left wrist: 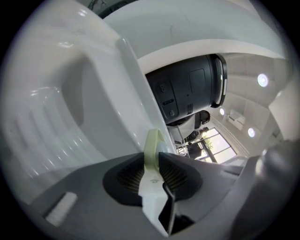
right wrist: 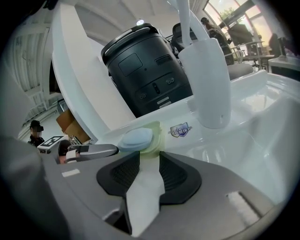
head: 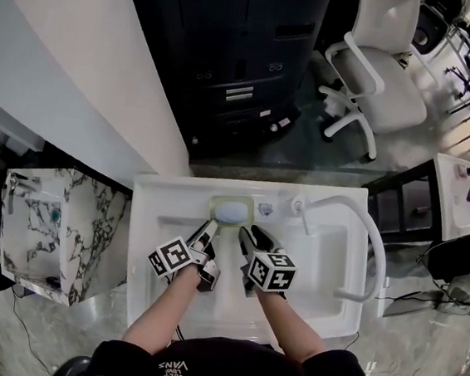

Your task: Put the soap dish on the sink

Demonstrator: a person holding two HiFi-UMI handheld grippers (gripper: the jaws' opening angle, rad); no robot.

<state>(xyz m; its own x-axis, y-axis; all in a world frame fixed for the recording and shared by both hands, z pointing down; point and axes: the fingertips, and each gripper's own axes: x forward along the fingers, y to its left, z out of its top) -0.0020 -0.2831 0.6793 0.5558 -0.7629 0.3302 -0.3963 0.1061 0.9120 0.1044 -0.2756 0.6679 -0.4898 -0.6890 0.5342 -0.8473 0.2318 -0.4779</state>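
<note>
White ceramic sink [head: 157,216]: the pale green, rounded-square plastic soap dish [head: 217,198] sits on its back ledge, left of the white faucet [head: 300,205]. Looks like the release step. Left gripper [left wrist: 152,161] is clamped on the dish's near rim. Right gripper [right wrist: 149,159] has its jaws spread, rim just at its tips, not pinched. Confirm the dish lies flat, open left fully, back straight out so the rim isn't dragged. Dish is shallow and thin-walled, carrying an oval blue soap bar [right wrist: 136,139].
</note>
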